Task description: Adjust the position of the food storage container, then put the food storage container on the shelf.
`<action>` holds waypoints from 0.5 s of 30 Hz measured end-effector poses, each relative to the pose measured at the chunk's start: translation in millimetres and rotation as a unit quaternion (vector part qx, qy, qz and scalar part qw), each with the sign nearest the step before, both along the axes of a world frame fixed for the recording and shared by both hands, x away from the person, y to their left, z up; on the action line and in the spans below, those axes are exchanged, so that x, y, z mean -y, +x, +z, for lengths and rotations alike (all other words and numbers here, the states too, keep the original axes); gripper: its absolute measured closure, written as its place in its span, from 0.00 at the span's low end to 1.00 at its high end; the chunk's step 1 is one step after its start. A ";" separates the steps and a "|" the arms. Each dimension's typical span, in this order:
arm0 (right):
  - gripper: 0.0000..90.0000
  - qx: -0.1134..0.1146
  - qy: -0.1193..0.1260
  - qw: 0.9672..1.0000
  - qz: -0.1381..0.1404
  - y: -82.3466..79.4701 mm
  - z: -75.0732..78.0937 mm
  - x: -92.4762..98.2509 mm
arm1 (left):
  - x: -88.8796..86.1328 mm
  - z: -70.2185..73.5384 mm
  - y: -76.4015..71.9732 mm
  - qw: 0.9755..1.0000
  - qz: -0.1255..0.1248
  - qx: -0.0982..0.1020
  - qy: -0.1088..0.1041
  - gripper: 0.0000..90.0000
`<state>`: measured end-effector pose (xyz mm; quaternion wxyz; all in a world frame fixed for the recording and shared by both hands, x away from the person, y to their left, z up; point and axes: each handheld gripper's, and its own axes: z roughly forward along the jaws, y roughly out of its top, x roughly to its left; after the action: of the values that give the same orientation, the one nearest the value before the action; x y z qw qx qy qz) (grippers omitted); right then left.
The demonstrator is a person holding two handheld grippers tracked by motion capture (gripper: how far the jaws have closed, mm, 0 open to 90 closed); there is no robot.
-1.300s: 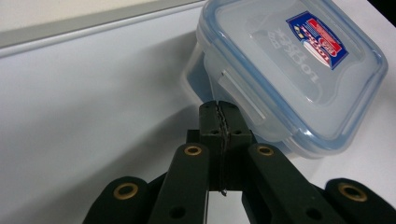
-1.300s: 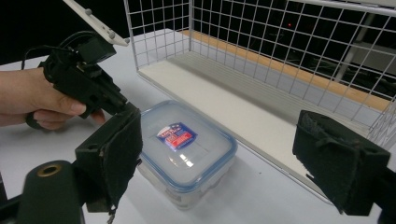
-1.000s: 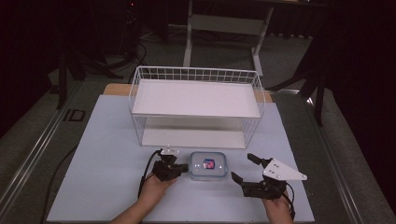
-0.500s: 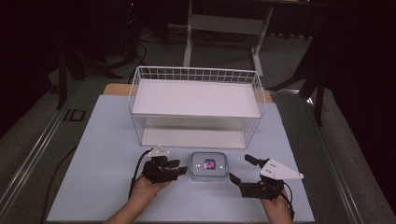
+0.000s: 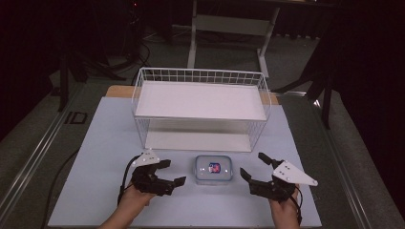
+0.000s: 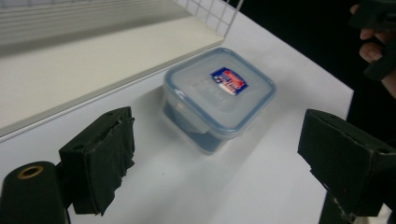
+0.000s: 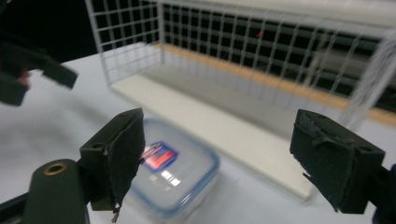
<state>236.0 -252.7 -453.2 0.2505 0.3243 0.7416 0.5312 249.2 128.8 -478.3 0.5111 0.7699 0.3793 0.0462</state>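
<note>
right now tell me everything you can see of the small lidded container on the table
The container is a small, rounded-rectangle box of what looks like clear plastic with a blue-rimmed, translucent snap lid, shut, a red and blue sticker at the lid's centre. It sits flat and upright on the white table, just in front of the white wire shelf rack, apart from it. Nothing touches it; it lies between the two open hand-held grippers.

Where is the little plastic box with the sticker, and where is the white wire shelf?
small clear plastic box with a blue-rimmed lid (image 5: 213, 169), high view, on the lid beside its sticker.
white wire shelf rack (image 5: 200, 99), high view, on the bare upper shelf board.
</note>
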 end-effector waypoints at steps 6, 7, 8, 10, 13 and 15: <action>0.17 -0.039 0.023 0.997 0.055 2.7 1.2 -1.6 | 5.3 -2.0 3.9 1.000 0.009 -0.002 0.008 0.03; 0.17 -0.039 0.023 0.997 0.055 2.7 1.2 -1.6 | 6.4 -2.5 5.6 1.000 0.007 -0.007 0.006 0.03; 0.17 -0.028 0.013 0.998 0.046 1.9 1.9 -2.9 | 7.5 -2.9 7.5 1.000 0.005 -0.014 0.005 0.03; 0.17 -0.055 0.008 0.997 0.046 4.9 2.3 -4.8 | 10.2 -3.4 9.9 1.000 0.008 -0.020 0.005 0.03; 0.16 -0.098 -0.004 0.993 0.061 10.1 1.4 -7.1 | 16.6 -3.4 14.5 0.999 0.003 -0.033 0.007 0.03; 0.16 -0.124 -0.003 0.990 0.061 14.6 -0.3 -8.5 | 18.2 -3.3 15.8 0.999 0.007 -0.036 0.010 0.03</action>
<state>250.6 -244.2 -453.5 0.1246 0.3408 0.7870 0.4989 264.9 110.6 -481.6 0.4887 0.7737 0.4023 0.0261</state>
